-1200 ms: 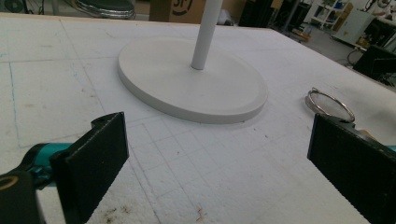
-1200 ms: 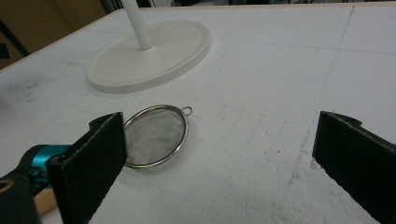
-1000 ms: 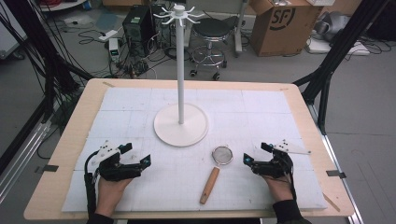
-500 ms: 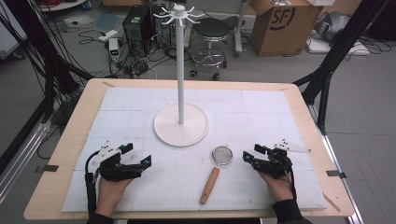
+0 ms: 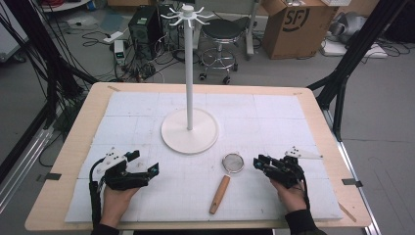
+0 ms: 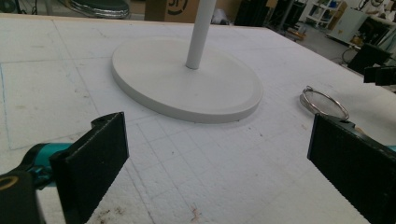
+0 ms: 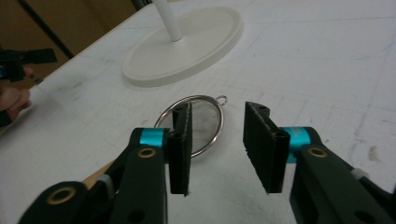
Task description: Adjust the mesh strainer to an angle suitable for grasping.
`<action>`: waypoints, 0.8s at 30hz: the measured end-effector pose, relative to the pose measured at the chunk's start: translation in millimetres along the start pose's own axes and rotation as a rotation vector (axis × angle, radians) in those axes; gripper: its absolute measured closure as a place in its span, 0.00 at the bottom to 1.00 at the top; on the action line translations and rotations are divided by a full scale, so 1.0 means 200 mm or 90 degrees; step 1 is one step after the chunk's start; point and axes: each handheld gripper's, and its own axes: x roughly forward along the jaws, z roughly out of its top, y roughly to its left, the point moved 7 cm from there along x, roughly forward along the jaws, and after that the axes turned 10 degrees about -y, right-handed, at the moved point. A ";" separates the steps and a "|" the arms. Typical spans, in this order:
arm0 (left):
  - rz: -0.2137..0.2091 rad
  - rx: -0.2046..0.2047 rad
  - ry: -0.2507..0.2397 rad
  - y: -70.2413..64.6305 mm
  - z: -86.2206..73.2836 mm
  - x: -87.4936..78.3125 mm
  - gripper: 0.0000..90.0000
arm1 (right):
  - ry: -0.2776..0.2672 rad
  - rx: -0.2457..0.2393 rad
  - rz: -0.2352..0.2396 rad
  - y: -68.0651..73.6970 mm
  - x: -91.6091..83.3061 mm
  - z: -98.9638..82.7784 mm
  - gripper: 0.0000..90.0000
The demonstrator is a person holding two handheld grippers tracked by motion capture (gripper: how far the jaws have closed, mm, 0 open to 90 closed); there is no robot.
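Cardboard box (image 5: 299,24) marked "SF"

A small strainer (image 5: 226,176) with a round wire-mesh bowl (image 5: 233,162) and a wooden handle (image 5: 219,194) is seen lying flat on the white mat, the handle pointed toward the near edge. A small ring (image 7: 221,99) is fixed to the bowl's rim. Just beyond it, a white stand (image 5: 190,73) is set upright on a round base (image 5: 189,131), topped by a crown of hooks (image 5: 187,12).
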 end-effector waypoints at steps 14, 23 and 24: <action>0.003 0.001 -0.002 0.00 0.00 0.00 0.07 | 0.031 0.018 0.042 0.03 0.02 -0.03 0.98; 0.002 0.003 -0.004 0.00 0.00 0.00 0.07 | 0.080 0.033 0.096 0.14 0.05 -0.10 0.99; 0.000 0.004 -0.006 0.00 0.00 0.00 0.07 | 0.086 0.036 0.106 0.16 0.05 -0.12 0.99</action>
